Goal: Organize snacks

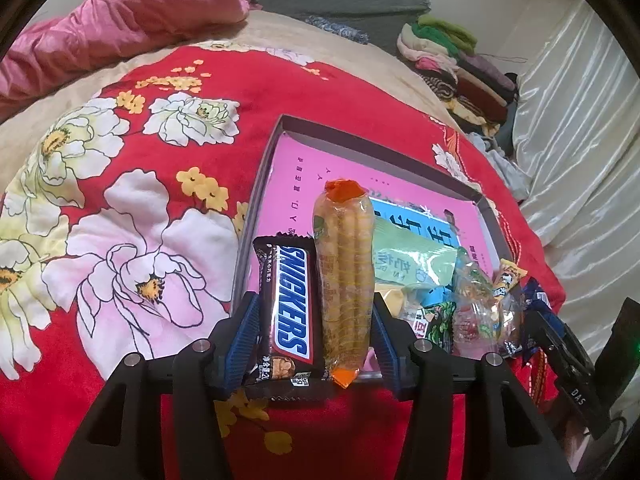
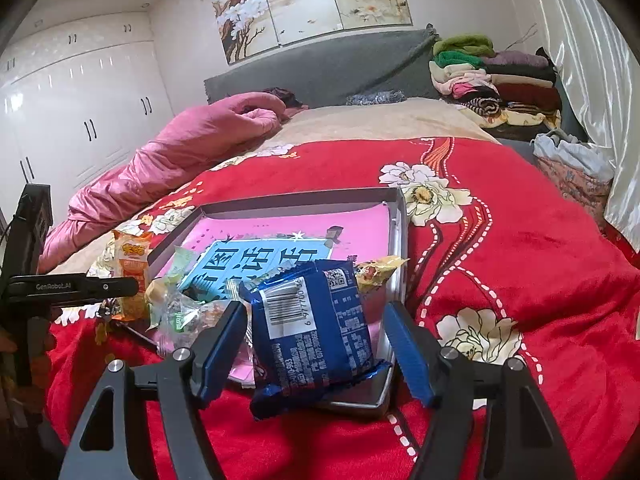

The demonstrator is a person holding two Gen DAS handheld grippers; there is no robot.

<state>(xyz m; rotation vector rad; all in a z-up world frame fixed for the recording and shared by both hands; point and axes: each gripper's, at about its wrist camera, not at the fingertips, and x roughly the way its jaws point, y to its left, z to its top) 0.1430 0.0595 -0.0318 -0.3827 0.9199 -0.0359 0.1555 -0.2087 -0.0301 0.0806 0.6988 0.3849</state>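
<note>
— Where's the left gripper point(image 1: 314, 334)?
— Clamped on a Snickers bar point(image 1: 289, 308) and a wafer-roll pack point(image 1: 345, 276), over the pink tray's point(image 1: 400, 156) seven o'clock edge.
— The right gripper point(image 2: 316, 344)?
— Spread; the blue packet point(image 2: 312, 328) lies between its fingers, on the tray's five o'clock corner.

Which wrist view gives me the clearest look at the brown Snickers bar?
The left wrist view: the brown Snickers bar sits front and centre between the left claw fingers, label readable, beside a clear orange-ended packet of biscuit sticks. The right wrist view shows no Snickers; only the orange-ended packet's end shows at far left.
</note>
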